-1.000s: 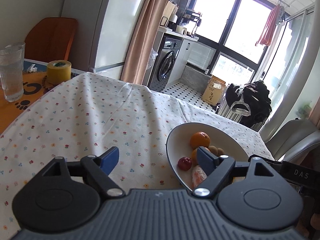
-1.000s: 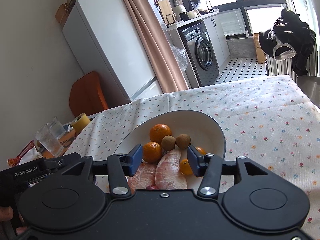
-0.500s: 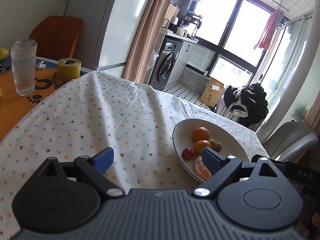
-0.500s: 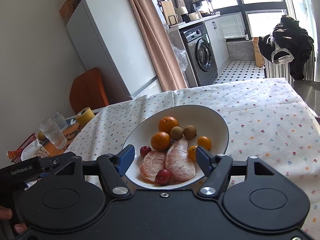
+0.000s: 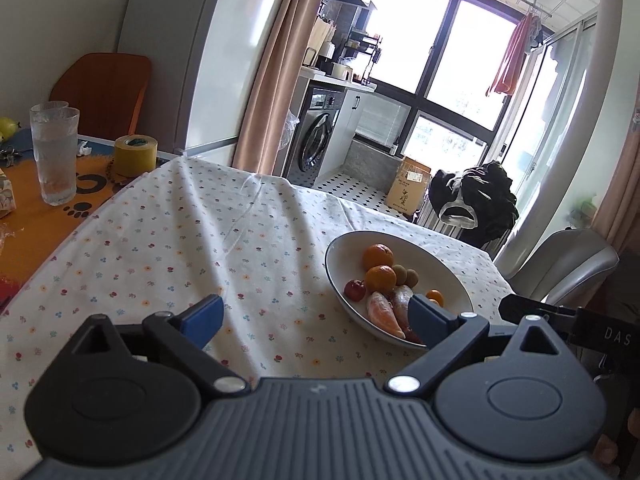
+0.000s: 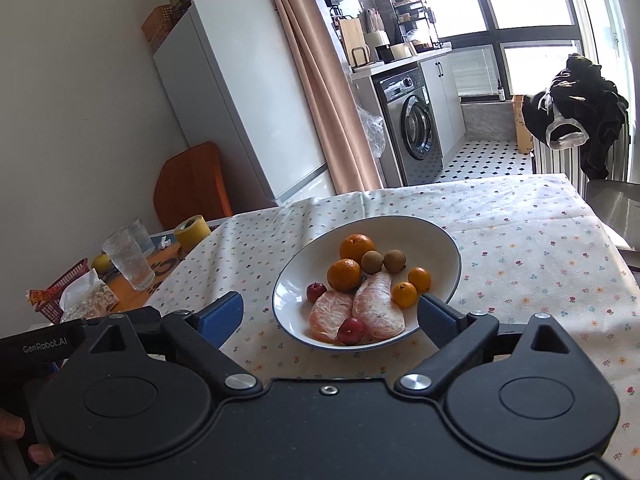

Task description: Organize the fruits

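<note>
— Where do we find the fruit?

— All of it sits in the white bowl (image 6: 448, 248) on the flowered tablecloth (image 6: 520, 232): two oranges (image 6: 357, 247) toward the far side, two brown longans (image 6: 372, 262) beside them, two kumquats (image 6: 419, 279) to the right, two peeled pomelo segments (image 6: 378, 307) near the front rim, and two small red fruits (image 6: 351, 331) we cannot name more closely.

— Which way does it lie from our jaws?

— Straight ahead of our right gripper (image 6: 330, 320); the bowl's near rim falls between its blue fingertips (image 6: 224, 316), which stand spread wide with nothing in them. The pomelo segments run lengthwise away from us, roughly along the fingers' line, so we judge a pinch across their short width would come naturally.

— And our left?

— Our left gripper (image 5: 316, 318) is also spread and empty, but it faces bare cloth; the bowl (image 5: 340, 248) lies off to its right, partly behind the right fingertip (image 5: 426, 318). So we take our right hand to be the better placed.

— Anything nearby to mind?

— Well apart at the left edge stand drinking glasses (image 6: 128, 258) and a yellow tape roll (image 6: 193, 229). No fruit shows on the cloth itself.
</note>
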The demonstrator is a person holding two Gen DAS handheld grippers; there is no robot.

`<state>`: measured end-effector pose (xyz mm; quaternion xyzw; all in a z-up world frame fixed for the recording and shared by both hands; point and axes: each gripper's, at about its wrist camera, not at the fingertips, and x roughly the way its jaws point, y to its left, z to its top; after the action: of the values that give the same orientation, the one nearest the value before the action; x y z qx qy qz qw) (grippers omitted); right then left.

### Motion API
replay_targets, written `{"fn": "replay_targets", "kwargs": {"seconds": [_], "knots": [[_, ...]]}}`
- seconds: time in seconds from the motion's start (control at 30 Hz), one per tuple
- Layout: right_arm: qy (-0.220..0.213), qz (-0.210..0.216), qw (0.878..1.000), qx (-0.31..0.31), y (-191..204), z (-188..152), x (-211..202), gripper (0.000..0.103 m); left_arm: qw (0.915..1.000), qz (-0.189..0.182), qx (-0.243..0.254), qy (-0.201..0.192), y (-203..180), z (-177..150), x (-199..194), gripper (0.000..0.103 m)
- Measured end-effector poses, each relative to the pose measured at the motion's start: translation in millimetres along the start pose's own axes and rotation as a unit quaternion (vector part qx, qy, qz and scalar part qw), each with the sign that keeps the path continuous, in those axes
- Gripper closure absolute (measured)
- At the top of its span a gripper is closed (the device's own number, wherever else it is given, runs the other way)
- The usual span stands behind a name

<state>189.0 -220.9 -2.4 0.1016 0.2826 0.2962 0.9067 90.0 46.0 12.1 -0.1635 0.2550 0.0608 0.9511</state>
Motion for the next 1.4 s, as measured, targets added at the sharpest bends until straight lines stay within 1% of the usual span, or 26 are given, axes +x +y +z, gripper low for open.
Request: {"fn": "replay_targets", "kwargs": {"seconds": [0.2, 0.47, 0.63, 0.77, 0.9, 1.0, 1.07, 1.17, 1.3, 1.4], "knots": [[-0.01, 0.012, 1.0, -0.008, 8.6, -1.9, -16.3, 0.0, 0.9997, -0.002, 0.023, -0.007, -4.3, -3.1, -19.9, 0.005], [-0.01, 0.024, 1.0, -0.019, 18.9, -7.5, -32.9, 0.0, 0.9989, -0.001, 0.045, -0.013, -6.1, -7.6, -41.6, 0.003], [0.005, 0.025, 0.999, -0.043, 26.3, -10.1, -44.1, 0.0, 0.9977, 0.007, 0.066, -0.014, -3.5, -9.1, -59.4, 0.003], [0.016, 0.032, 0.998, -0.059, 34.3, -12.0, -55.1, 0.0, 0.9975, 0.009, 0.068, -0.017, -0.9, -9.4, -69.8, 0.003], [0.015, 0.033, 0.997, -0.07, 39.6, -12.2, -67.1, 0.0, 0.997, 0.0, 0.076, -0.016, -4.5, -10.2, -77.1, 0.003], [0.012, 0.035, 0.996, -0.079, 39.8, -12.2, -81.9, 0.0, 0.9956, -0.013, 0.091, -0.017, -7.9, -13.4, -84.7, 0.003], [0.01, 0.036, 0.996, -0.08, 38.7, -12.6, -91.0, 0.0, 0.9951, -0.015, 0.097, -0.014, -10.5, -16.9, -88.6, 0.003], [0.01, 0.027, 0.996, -0.081, 37.1, -15.1, -101.0, 0.0, 0.9942, -0.023, 0.104, -0.013, -14.2, -21.2, -92.3, 0.003], [0.02, 0.015, 0.995, -0.092, 38.8, -19.8, -107.3, 0.0, 0.9937, -0.029, 0.108, -0.009, -15.4, -27.0, -94.3, 0.002], [0.022, 0.02, 0.995, -0.098, 40.1, -23.9, -111.0, 0.0, 0.9931, -0.031, 0.113, -0.004, -16.1, -31.3, -94.7, 0.002]]}}
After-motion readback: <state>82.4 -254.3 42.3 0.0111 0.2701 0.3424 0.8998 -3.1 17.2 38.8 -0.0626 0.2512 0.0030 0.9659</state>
